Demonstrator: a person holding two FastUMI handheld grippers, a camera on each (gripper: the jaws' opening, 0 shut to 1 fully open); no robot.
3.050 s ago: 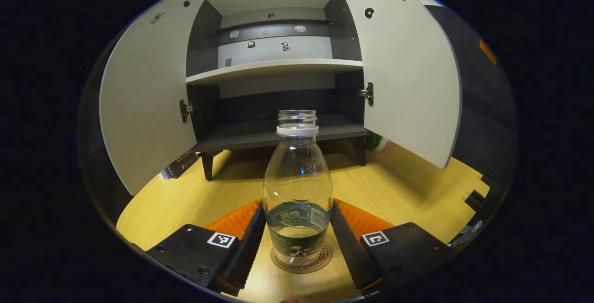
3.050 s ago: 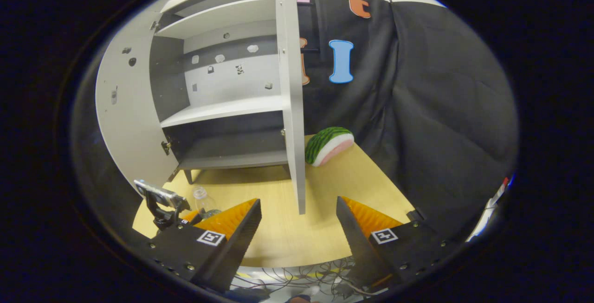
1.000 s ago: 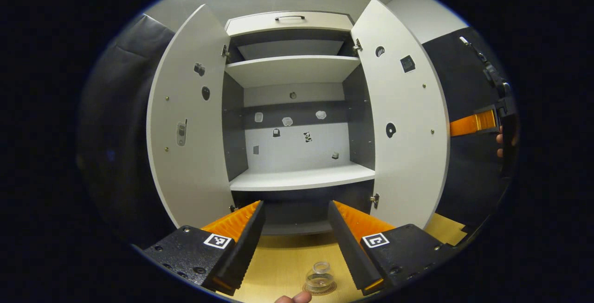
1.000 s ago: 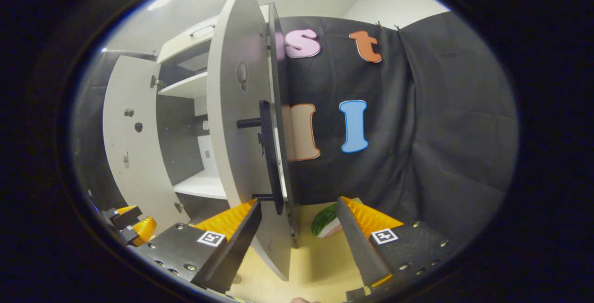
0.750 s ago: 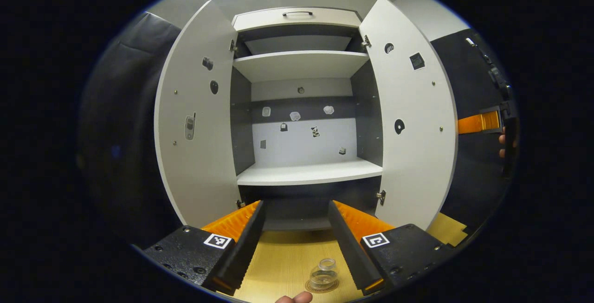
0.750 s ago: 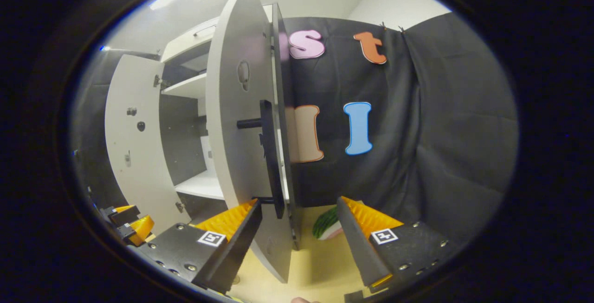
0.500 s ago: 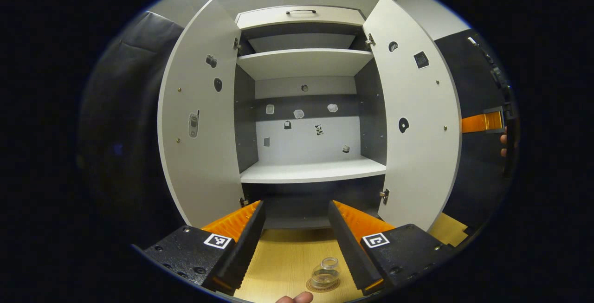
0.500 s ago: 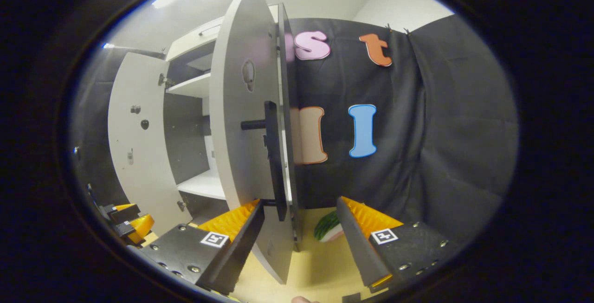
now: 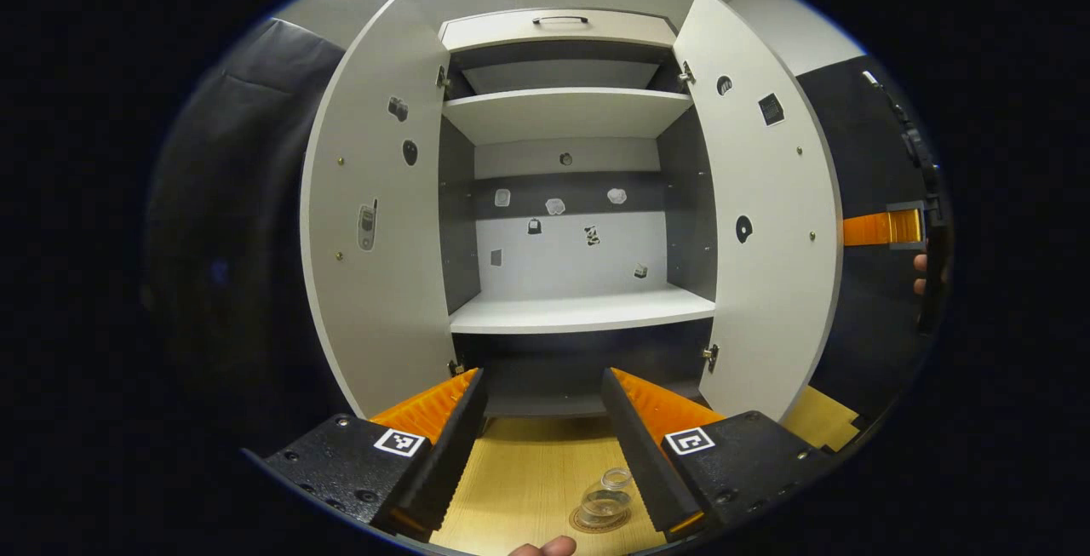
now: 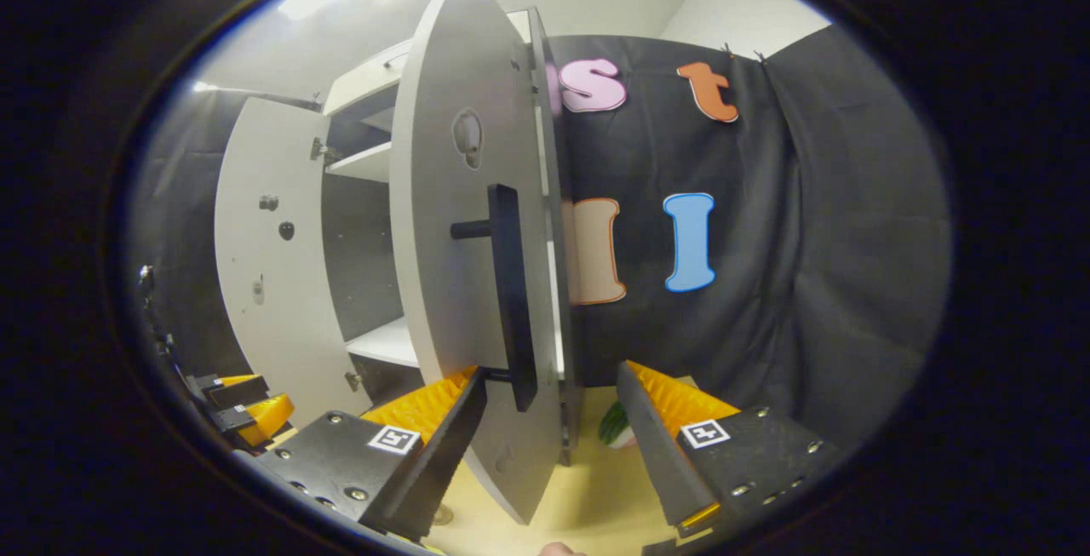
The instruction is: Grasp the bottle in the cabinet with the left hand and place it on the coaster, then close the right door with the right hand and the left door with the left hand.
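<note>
Since three seconds ago the left claw (image 9: 543,445) has let go of the clear plastic bottle (image 9: 605,501) and risen, so the bottle now sits small and low in the left gripper view, standing on the round brown coaster (image 9: 600,522) on the pale wooden counter (image 9: 519,479). The claw hangs above it with its jaws wide and nothing between them, looking straight into the grey two-door cabinet (image 9: 562,28), a sensible waiting pose since its next job is the grey left door (image 9: 375,241), which stands fully swung out.

Meanwhile the right claw (image 10: 549,445) has climbed from counter height and come close to the grey right door (image 10: 451,283). Its jaws are spread wide and grip nothing; the door's outer edge and the long black bar handle (image 10: 511,292) sit between and just above the fingers. That position likely suits a push on the door's outer face towards the cabinet, because the door needs no grasp to swing shut. In the left gripper view the right claw shows at the far right, beyond the open door's edge, with the person's fingers (image 9: 920,273) behind it.

A watermelon-slice toy (image 10: 615,428) lies on the counter behind the right door, by the black cloth wall, well clear of the door's swing path as far as can be judged. Placement looks finished; both doors remain open.
</note>
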